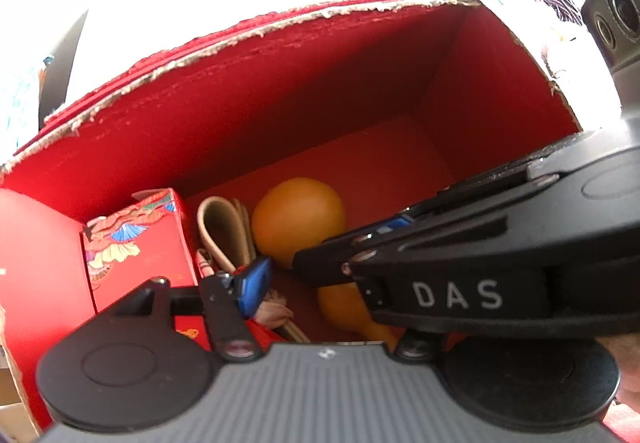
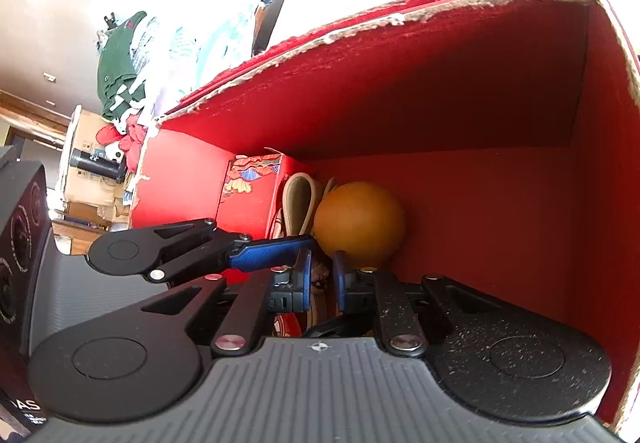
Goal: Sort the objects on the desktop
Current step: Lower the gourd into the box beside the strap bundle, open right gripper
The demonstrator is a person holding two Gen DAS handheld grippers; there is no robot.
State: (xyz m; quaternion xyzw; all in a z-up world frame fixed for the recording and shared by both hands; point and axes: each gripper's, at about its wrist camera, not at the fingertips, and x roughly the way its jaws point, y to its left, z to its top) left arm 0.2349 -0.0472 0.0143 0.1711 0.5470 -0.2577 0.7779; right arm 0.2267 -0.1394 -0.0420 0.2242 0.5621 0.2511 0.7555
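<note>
Left wrist view looks down into a torn-edged red box (image 1: 320,83) on a bright white surface, orange ball (image 1: 298,221) on its floor beside a floral carton (image 1: 136,247), "DAS" on the right gripper (image 2: 320,277), slightly parted and empty; left gripper's (image 2: 264,255) state unclear.

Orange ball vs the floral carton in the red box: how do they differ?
The orange ball is round, plain and smooth; the floral carton is a flat-sided box, red with a printed flower pattern. The ball sits nearer the middle of the floor of the red box; the carton stands upright by its left end. Both are inside that box.
</note>
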